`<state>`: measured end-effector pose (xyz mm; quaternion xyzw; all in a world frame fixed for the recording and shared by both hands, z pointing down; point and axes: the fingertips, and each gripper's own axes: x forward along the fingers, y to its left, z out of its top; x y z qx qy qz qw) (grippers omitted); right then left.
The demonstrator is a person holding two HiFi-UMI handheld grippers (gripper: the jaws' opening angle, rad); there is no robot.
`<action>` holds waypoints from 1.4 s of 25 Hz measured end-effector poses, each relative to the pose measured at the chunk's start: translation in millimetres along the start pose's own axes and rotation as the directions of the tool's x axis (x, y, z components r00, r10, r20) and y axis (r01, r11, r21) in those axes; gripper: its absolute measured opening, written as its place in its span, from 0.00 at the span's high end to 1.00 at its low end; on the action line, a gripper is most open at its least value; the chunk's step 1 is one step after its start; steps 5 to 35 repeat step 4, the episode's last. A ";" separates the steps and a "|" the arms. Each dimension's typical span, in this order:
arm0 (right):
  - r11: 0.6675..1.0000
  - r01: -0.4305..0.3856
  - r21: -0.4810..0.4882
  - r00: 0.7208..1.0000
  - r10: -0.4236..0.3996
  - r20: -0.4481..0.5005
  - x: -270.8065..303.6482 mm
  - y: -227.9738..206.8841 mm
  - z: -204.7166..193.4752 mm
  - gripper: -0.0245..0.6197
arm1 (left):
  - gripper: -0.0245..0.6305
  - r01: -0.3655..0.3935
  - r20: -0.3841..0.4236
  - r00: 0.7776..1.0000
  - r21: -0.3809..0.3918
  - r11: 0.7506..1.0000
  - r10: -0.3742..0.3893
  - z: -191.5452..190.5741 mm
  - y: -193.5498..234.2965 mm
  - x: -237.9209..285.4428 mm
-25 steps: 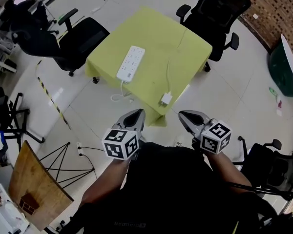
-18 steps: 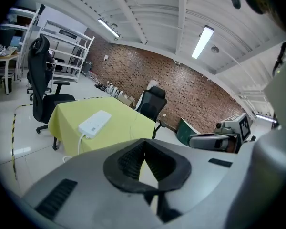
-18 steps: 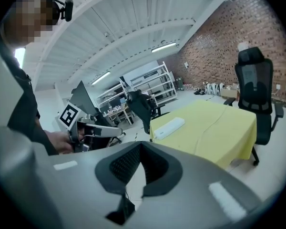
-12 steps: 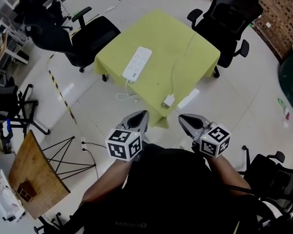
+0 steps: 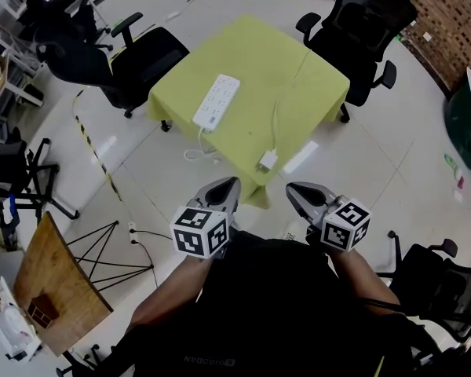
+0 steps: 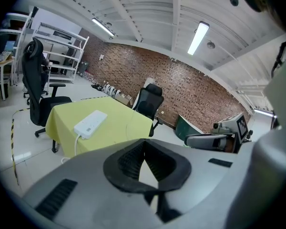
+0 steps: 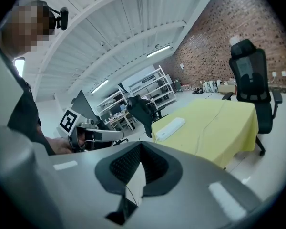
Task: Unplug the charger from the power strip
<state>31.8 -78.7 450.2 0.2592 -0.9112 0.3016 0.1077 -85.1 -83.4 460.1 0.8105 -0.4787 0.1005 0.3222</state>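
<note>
Now, left gripper (image 5: 228,184): jaws pressed together, nothing between them, held short of the yellow-green table (image 5: 314,85).
Right gripper (image 5: 293,188): jaws pressed together, empty, beside the left one.
Charger (image 5: 268,160): lies at the table's near edge, apart from the power strip (image 5: 216,100); its cord (image 5: 275,120) trails across the cloth.
Power strip: flat on the table, left of the charger.

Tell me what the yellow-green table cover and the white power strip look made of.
The yellow-green table cover: likely cloth, matte; it drapes over the edges and hangs in a corner fold. The white power strip: probably hard moulded plastic, smooth; rigid block with rows of sockets.
</note>
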 end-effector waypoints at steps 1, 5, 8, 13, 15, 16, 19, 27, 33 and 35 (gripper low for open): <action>1.000 0.001 0.000 1.000 -0.001 -0.001 0.4 0.8 -0.7 0.96 | 0.95 0.000 -0.001 1.000 -0.002 1.000 0.000 -1.0 0.6 -0.8; 1.000 0.004 0.003 1.000 -0.004 -0.004 1.2 2.8 -2.6 0.96 | 0.95 0.000 -0.005 1.000 -0.009 1.000 0.000 -4.6 2.6 -3.4; 1.000 0.004 0.003 1.000 -0.004 -0.004 1.2 2.8 -2.6 0.96 | 0.95 0.000 -0.005 1.000 -0.009 1.000 0.000 -4.6 2.6 -3.4; 1.000 0.004 0.003 1.000 -0.004 -0.004 1.2 2.8 -2.6 0.96 | 0.95 0.000 -0.005 1.000 -0.009 1.000 0.000 -4.6 2.6 -3.4; 1.000 0.004 0.003 1.000 -0.004 -0.004 1.2 2.8 -2.6 0.96 | 0.95 0.000 -0.005 1.000 -0.009 1.000 0.000 -4.6 2.6 -3.4; 1.000 0.004 0.003 1.000 -0.004 -0.004 1.2 2.8 -2.6 0.96 | 0.95 0.000 -0.005 1.000 -0.009 1.000 0.000 -4.6 2.6 -3.4; 1.000 0.004 0.003 1.000 -0.004 -0.004 1.2 2.8 -2.6 0.96 | 0.95 0.000 -0.005 1.000 -0.009 1.000 0.000 -4.6 2.6 -3.4; 1.000 0.004 0.003 1.000 -0.004 -0.004 1.2 2.8 -2.6 0.96 | 0.95 0.000 -0.005 1.000 -0.009 1.000 0.000 -4.6 2.6 -3.4; 1.000 0.004 0.003 1.000 -0.004 -0.004 1.2 2.8 -2.6 0.96 | 0.95 0.000 -0.005 1.000 -0.009 1.000 0.000 -4.6 2.6 -3.4; 1.000 0.004 0.003 1.000 -0.004 -0.004 1.2 2.8 -2.6 0.96 | 0.95 0.000 -0.005 1.000 -0.009 1.000 0.000 -4.6 2.6 -3.4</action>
